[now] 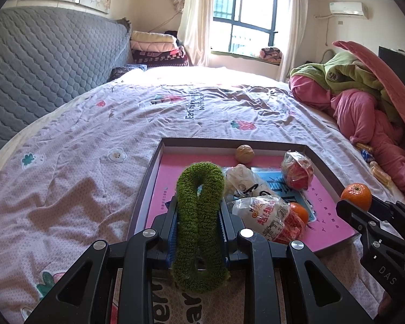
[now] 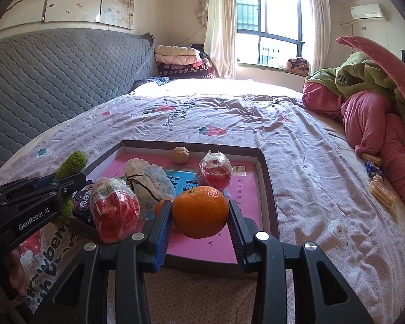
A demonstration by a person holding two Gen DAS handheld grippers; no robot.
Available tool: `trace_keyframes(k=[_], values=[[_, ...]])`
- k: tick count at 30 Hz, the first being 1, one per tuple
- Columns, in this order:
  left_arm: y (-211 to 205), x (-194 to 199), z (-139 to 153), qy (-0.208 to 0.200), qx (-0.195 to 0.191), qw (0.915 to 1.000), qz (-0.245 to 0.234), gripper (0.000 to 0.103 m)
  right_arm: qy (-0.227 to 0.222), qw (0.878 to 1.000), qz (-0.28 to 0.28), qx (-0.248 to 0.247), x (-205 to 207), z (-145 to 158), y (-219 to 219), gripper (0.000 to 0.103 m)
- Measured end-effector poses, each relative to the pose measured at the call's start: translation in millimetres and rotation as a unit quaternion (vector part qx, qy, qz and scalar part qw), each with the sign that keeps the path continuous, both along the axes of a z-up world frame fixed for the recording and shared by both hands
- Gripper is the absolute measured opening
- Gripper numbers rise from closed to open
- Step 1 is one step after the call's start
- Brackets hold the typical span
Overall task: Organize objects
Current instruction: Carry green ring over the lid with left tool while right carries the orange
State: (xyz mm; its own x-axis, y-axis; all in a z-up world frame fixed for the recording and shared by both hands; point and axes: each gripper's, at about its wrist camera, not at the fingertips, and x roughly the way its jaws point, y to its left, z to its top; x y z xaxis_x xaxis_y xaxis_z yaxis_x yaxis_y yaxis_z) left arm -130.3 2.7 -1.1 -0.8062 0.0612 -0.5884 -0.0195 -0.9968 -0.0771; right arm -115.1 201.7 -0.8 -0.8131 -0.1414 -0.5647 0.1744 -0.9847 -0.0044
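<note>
While our left claw (image 1: 198, 217) grips the green loop (image 1: 199, 216) and our right claw (image 2: 201, 216) an orange (image 2: 199, 210) over the tray (image 2: 270, 189), snacks (image 2: 380, 191) on the bed (image 1: 67, 162) remain.

A second orange (image 2: 160, 207) shows only as a sliver behind the right tool's (image 2: 201, 216) left finger. The green knitted loop (image 2: 67, 186) is mostly hidden by the left tool (image 2: 54, 186). Print on the snack packets (image 2: 375, 174) by the pink bedding (image 2: 378, 124) is too small to read.
</note>
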Motion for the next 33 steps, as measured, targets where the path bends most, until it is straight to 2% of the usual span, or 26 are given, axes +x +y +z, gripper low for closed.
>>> trace_keyframes(k=[8,25,33], values=[[-4,-14,-11,-0.017,-0.001,0.9998,0.003,0.025,-0.016,1.000,-0.011,0.014,-16,-11,-1,0.040],[-8,-27,-20,-0.035,0.019,0.9991,0.013,0.026,-0.064,0.998,-0.026,0.007,-34,-32,1,0.040],[-7,-31,-24,-0.043,0.023,0.9987,0.015,0.033,-0.083,0.996,-0.028,0.001,-37,-38,2,0.041]])
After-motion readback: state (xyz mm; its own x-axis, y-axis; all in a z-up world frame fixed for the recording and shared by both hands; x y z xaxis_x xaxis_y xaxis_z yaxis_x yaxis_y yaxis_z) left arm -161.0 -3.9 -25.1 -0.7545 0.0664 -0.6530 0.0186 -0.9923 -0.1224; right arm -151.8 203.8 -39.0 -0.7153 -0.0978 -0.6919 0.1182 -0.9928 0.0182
